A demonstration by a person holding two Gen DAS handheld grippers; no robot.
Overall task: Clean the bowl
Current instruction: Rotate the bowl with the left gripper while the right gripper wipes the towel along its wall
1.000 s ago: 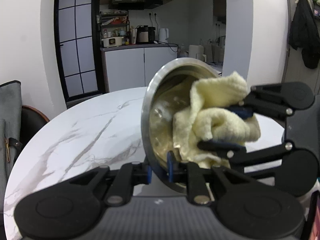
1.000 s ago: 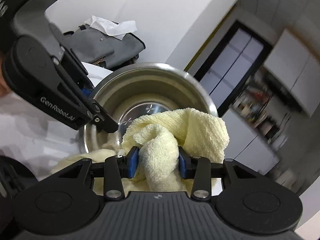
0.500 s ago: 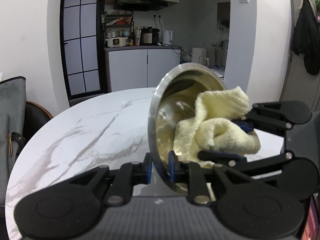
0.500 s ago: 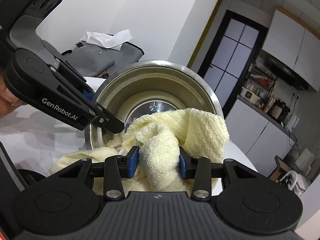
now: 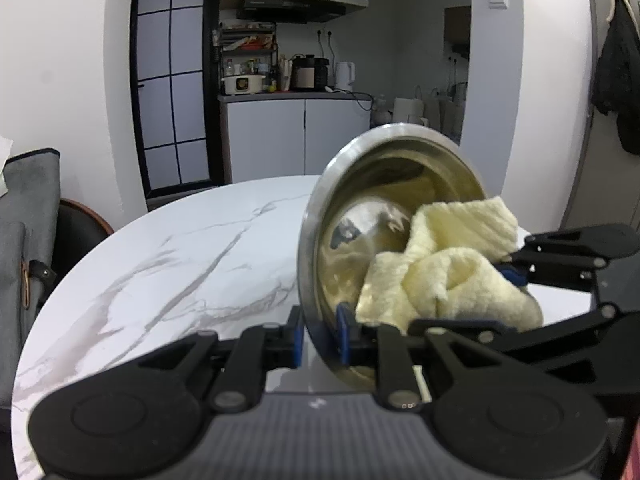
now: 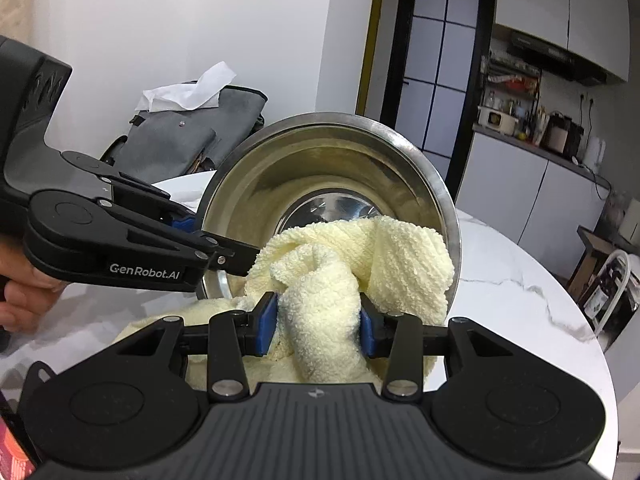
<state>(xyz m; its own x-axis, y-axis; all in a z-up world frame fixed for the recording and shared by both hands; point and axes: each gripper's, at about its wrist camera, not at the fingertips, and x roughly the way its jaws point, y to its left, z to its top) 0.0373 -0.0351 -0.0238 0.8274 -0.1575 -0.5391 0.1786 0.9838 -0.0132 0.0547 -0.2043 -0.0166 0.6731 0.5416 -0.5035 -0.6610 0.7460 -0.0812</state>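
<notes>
A steel bowl point(image 5: 360, 216) is held tilted on its side above the white marble table point(image 5: 180, 264). My left gripper point(image 5: 320, 334) is shut on the bowl's lower rim. My right gripper point(image 6: 318, 322) is shut on a pale yellow cloth point(image 6: 352, 264), bunched and pressed into the bowl's mouth point(image 6: 320, 184). In the left wrist view the cloth point(image 5: 448, 276) fills the bowl's right side, with the right gripper's black fingers point(image 5: 560, 248) around it. In the right wrist view the left gripper point(image 6: 200, 240) pinches the bowl's left rim.
A grey bag point(image 6: 192, 136) with white paper on it sits on a chair beside the table. A kitchen counter point(image 5: 292, 98) with appliances stands behind, beside a dark glazed door point(image 5: 172, 80). A dark coat point(image 5: 620, 80) hangs on the right wall.
The bowl and both grippers have shifted right and tilted. The cloth has slid lower and toward the bowl's near rim, baring more of the bowl's bottom.
</notes>
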